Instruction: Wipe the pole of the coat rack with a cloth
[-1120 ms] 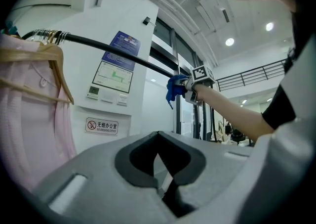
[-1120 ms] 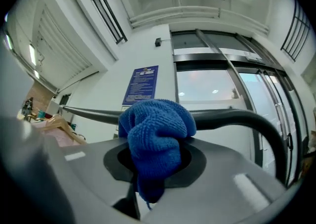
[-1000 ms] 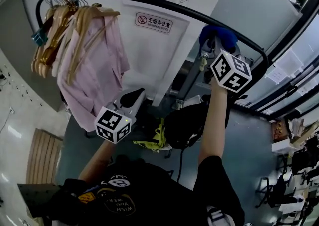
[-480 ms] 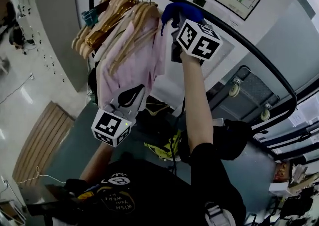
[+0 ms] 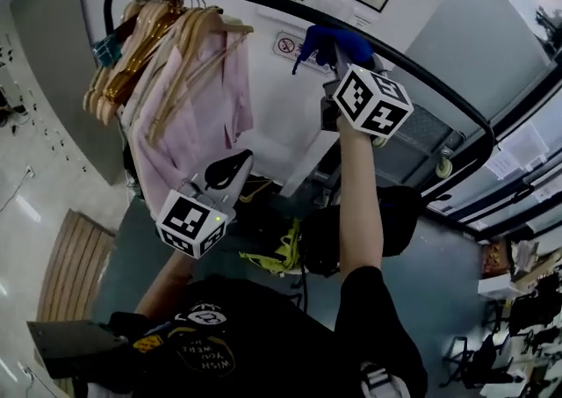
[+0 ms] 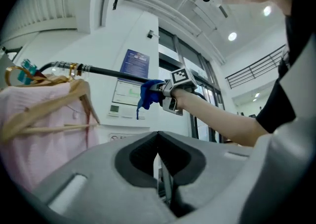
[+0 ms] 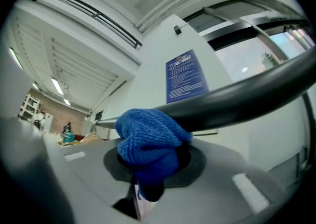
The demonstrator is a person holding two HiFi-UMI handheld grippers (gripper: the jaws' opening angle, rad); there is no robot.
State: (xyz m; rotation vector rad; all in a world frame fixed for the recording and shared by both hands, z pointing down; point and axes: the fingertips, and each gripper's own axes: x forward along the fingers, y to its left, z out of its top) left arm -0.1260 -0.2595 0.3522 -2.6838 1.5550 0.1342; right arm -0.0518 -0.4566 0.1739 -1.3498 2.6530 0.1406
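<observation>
The coat rack's black pole point(image 5: 263, 3) curves across the top of the head view. A blue cloth point(image 5: 323, 39) is pressed against the pole, and my right gripper point(image 5: 332, 49) is shut on it from below, arm raised. In the right gripper view the bunched cloth point(image 7: 148, 144) fills the jaws of the right gripper point(image 7: 147, 181) and touches the pole point(image 7: 237, 100). My left gripper point(image 5: 230, 168) hangs lower, under the hangers, shut with nothing in it. Its own view shows the left gripper point(image 6: 158, 155) closed, with the cloth point(image 6: 148, 94) and pole point(image 6: 111, 72) far ahead.
Several wooden hangers point(image 5: 149, 27) and a pink shirt point(image 5: 193, 106) hang at the pole's left end, a short way left of the cloth. A white wall with a no-smoking sign point(image 5: 288, 43) stands behind. Dark bags point(image 5: 316, 238) lie on the floor under the rack.
The right gripper slid the cloth left along the pole from near its right bend up to the hangers, then back a little to the right. The left gripper stayed low.
</observation>
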